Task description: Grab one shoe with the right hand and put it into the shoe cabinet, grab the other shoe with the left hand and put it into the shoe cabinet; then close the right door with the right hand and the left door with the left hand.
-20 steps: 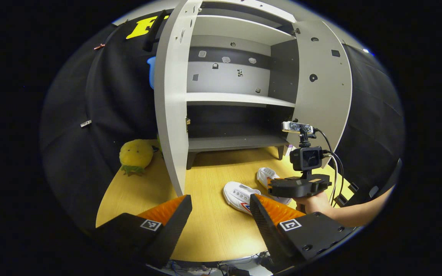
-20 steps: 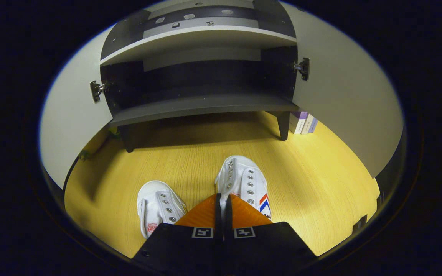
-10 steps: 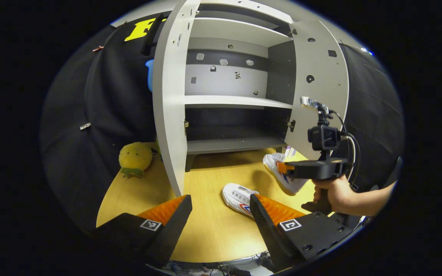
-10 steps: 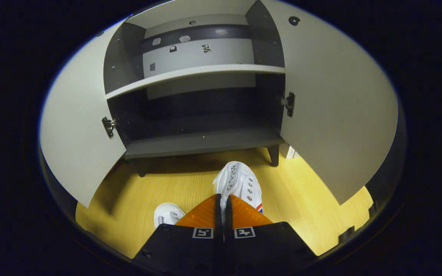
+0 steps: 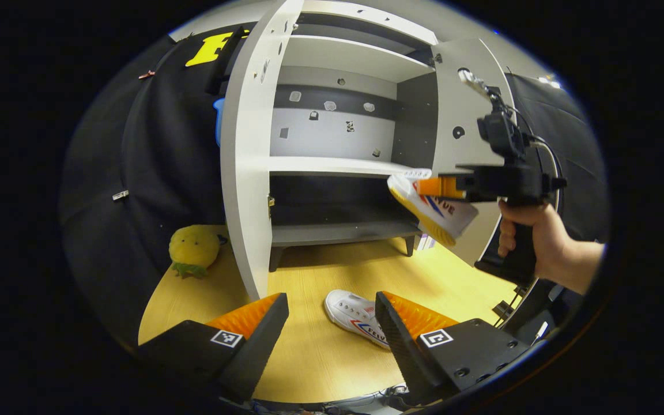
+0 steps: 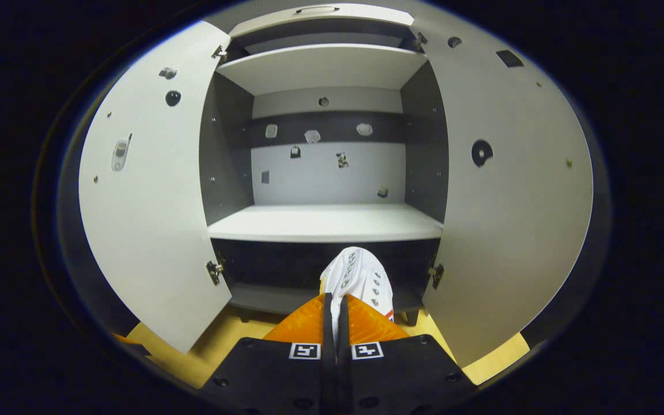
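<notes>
Shoe's up! A sec ago my right gripper (image 6: 335, 311) was low over the floor w/ this shoe (image 6: 358, 276) barely off the wood; now it's lifted clear and sits about level w/ the middle shelf (image 6: 326, 222) of the cabinet (image 6: 418, 144). The fingers are pinched nearly together on the shoe's back edge, toe pointing into the opening. From the left gripper view I see the same shoe (image 5: 433, 207) hanging tilted, sole down and out, in front of the right door (image 5: 459, 104), w/ the hand (image 5: 531, 236) on the grip below. So the pickup's done and I'm in the carry, approx a quarter thru the whole job by my reckoning. Both doors are wide open, left door (image 6: 147, 190) too, so the way in looks free; I'd guess the next bit needs a push fwd and a gentle set-down, since that thin pinch could let the shoe swing. My left gripper (image 5: 332, 323) hasn't budged: fingers spread wide, holding nothing, low over the floor (image 5: 309, 357). The other shoe (image 5: 355, 314) lies on the wood just beside its right finger, not touched yet. Yellow plush toy (image 5: 193, 248) sits off by the left door, out of the way.
</notes>
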Action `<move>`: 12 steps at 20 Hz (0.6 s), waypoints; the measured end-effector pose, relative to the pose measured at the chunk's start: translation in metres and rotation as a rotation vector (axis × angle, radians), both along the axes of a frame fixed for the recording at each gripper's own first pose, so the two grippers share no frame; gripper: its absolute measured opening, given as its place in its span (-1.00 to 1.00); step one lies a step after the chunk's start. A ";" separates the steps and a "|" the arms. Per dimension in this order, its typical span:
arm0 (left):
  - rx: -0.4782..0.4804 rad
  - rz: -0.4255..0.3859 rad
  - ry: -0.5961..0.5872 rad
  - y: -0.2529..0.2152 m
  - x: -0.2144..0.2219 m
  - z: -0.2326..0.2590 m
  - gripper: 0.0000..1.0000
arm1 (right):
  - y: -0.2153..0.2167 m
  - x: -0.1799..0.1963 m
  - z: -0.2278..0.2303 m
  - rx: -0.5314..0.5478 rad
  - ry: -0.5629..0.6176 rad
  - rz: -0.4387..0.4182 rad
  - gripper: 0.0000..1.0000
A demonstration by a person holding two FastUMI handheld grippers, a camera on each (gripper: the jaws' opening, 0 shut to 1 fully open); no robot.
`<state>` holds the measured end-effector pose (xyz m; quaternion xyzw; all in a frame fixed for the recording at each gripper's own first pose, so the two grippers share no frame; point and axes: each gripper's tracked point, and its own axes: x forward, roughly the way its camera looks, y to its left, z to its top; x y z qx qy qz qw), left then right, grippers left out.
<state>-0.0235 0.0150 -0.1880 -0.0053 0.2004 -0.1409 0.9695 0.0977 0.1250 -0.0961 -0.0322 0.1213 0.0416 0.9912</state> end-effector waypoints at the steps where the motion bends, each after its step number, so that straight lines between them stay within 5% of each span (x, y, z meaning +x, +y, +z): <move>1: -0.004 -0.002 -0.007 0.000 0.001 0.002 0.92 | 0.006 0.002 0.014 -0.006 -0.022 0.013 -0.91; 6: -0.031 -0.006 -0.035 0.002 0.005 0.012 0.90 | 0.017 0.045 0.070 -0.046 -0.132 0.033 -0.91; 12: -0.026 0.030 -0.047 0.009 0.006 0.018 0.90 | 0.018 0.140 0.098 -0.109 -0.189 0.041 -0.91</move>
